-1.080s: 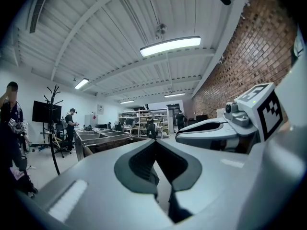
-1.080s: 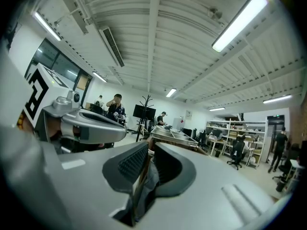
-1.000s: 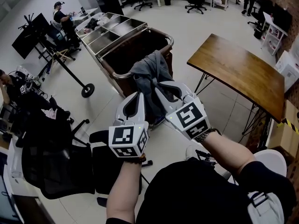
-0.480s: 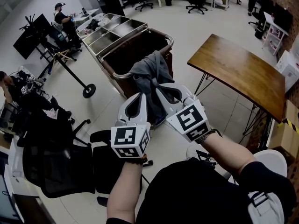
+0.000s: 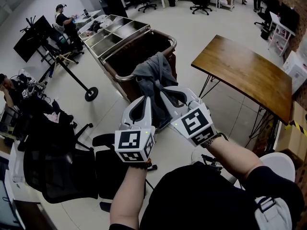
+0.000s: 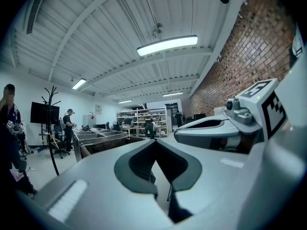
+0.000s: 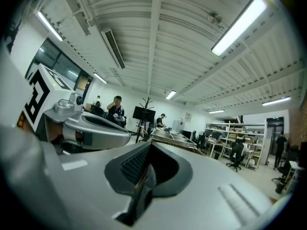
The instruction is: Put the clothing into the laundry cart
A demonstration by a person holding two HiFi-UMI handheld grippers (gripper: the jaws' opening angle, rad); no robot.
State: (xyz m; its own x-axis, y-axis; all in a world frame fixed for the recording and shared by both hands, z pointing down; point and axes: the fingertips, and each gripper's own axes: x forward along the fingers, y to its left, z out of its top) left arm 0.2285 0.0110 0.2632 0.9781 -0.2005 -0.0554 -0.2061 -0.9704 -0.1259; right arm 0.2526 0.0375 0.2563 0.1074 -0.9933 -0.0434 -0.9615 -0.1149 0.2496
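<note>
Clothing (image 5: 152, 74) lies draped over the near rim of the laundry cart (image 5: 125, 76), barely moved, but the right gripper (image 5: 165, 92) has now pinched fully shut on a fold beside the left gripper (image 5: 144, 101), also clamped on it, so tipping it in looks next.

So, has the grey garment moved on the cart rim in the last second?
No. The grey garment still hangs over the same stretch of the laundry cart rim.

The top of the laundry cart (image 5: 123, 77) lies open ahead, grey clothing (image 5: 152, 73) draped over its near rim; bare floor (image 5: 192, 35) separates it from the wooden table (image 5: 244, 73) at right; black chairs (image 5: 57, 166) crowd the left
</note>
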